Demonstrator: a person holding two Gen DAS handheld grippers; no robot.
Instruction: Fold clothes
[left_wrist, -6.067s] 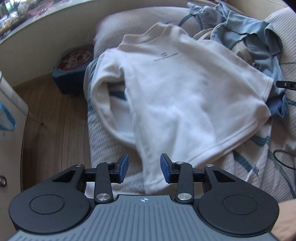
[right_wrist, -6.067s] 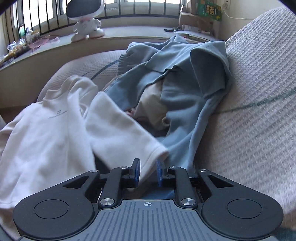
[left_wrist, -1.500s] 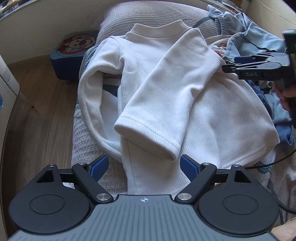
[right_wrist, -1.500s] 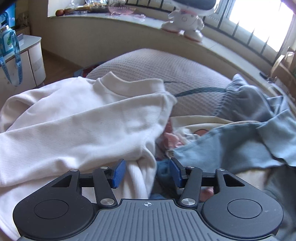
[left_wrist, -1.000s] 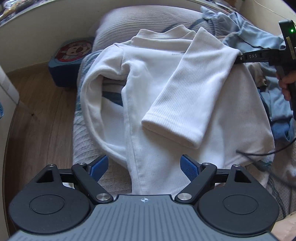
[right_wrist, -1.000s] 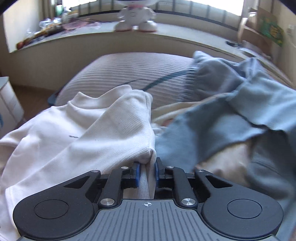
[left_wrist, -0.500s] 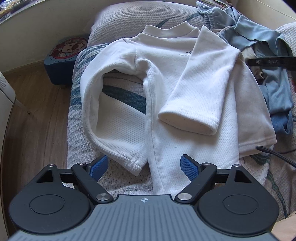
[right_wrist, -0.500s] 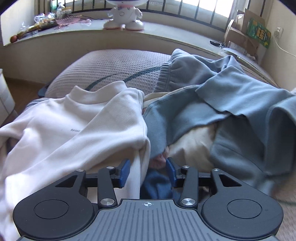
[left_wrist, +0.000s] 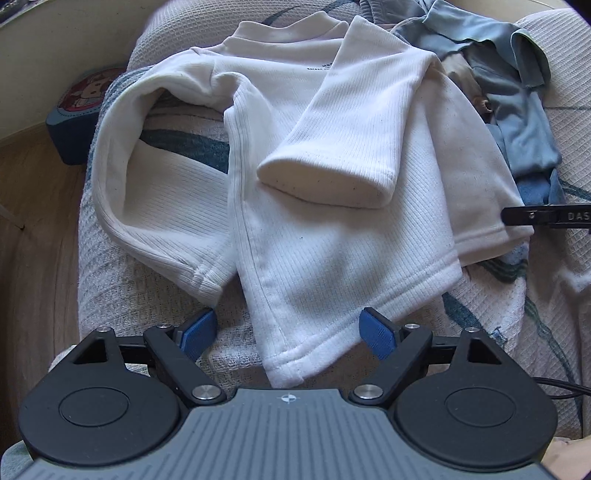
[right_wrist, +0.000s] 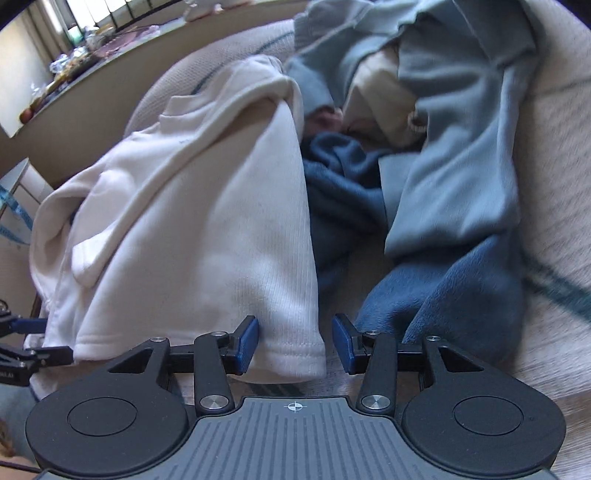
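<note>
Two hand-held grippers, left (left_wrist: 288, 334) and right (right_wrist: 294, 345), both spread apart, at white sweater (left_wrist: 332, 206) hem

White letters "DAS" stand on the black arm of the right tool (left_wrist: 546, 216), which enters the left wrist view from the right edge. A short line of small dark print runs across the chest of the white sweater (left_wrist: 280, 122), mostly covered by the folded sleeve and too small to read.
</note>
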